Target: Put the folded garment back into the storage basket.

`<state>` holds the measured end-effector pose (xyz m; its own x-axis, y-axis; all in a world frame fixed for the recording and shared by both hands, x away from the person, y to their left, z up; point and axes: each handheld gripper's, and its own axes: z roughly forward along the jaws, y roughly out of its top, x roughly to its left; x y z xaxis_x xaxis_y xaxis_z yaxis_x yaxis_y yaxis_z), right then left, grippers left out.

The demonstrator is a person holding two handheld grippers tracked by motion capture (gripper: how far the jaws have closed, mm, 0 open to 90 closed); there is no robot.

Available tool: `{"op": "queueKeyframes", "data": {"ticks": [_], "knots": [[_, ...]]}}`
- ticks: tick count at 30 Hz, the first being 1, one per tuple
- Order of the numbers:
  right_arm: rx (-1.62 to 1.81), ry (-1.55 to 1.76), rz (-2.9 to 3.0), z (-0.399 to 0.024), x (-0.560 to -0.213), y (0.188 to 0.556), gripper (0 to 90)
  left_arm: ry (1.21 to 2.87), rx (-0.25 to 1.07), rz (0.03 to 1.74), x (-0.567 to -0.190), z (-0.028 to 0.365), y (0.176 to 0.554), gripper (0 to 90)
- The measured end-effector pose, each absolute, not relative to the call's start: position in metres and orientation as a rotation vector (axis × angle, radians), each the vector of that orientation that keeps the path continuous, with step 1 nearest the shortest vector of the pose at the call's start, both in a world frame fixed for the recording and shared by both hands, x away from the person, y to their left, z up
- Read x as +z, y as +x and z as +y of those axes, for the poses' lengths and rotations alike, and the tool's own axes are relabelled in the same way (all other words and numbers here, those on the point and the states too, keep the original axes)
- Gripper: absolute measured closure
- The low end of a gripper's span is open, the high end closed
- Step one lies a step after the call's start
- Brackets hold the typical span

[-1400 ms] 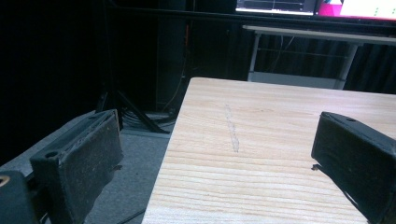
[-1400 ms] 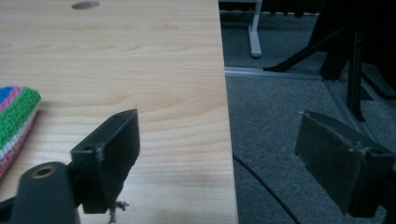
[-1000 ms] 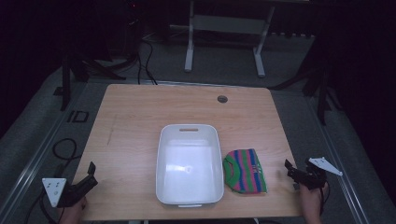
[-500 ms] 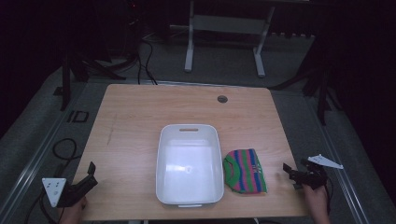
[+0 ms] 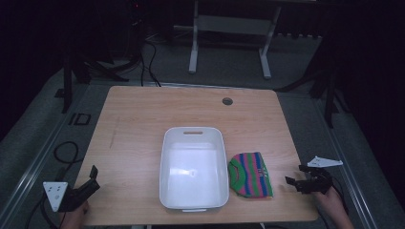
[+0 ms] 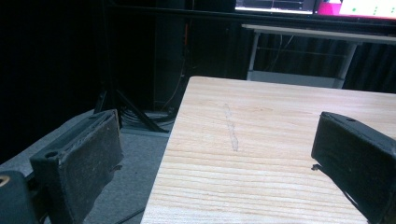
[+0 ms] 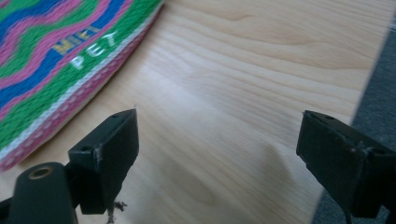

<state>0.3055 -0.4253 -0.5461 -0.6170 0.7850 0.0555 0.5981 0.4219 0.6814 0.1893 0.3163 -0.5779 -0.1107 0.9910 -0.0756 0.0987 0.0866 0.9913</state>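
Left gripper [image 5: 93,177] at near-left table corner, over the edge, held by a hand [image 5: 76,220] coming in from the bottom; grey three-cornered plate [image 5: 55,193] on top. Jaws spread wide, nothing between them. Left gripper view [image 6: 219,172]: left jaw hangs over grey floor [image 6: 126,186] beside the table, right jaw over bare wood table [image 6: 261,140], faint scratch mark [image 6: 232,129] running along the grain ahead.

Centre: white rectangular tub [image 5: 193,168], upright, handle slot on far wall, looks empty. Sits lengthwise toward the near edge.

Just right of tub: striped knitted cloth [image 5: 250,174], green/pink/blue wavy bands, lying flat on the table, touching or nearly touching the tub wall; can't tell which. Right gripper view shows lettering on it [image 7: 56,56], "PET" readable, pink-and-white border along its edge.

Far side of table, right of centre: round cable grommet [image 5: 227,101].

Right gripper [image 5: 296,174] near the near-right table corner, well right of the cloth, not touching it. Held by a hand [image 5: 329,205]. Jaws wide apart, empty. Right gripper view [image 7: 217,149]: left jaw close to cloth edge, right jaw at the table edge, bare wood between.

Beyond table: white desk frame legs [image 5: 229,43], cables on floor [image 5: 148,62].
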Motion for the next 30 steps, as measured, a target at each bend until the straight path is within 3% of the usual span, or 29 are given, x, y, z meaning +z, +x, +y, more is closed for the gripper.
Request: {"op": "queueKeyframes", "data": {"ticks": [15,30], "knots": [[0.918,0.973,2.654,-0.407,-0.534,0.310,13.3,1.168,1.170,1.402,-0.578,0.317,0.189,2.2],[0.757,0.678,2.884,-0.359,-0.519,0.328,13.8,1.168,1.167,1.402,-0.578,0.317,0.189,2.2]]}}
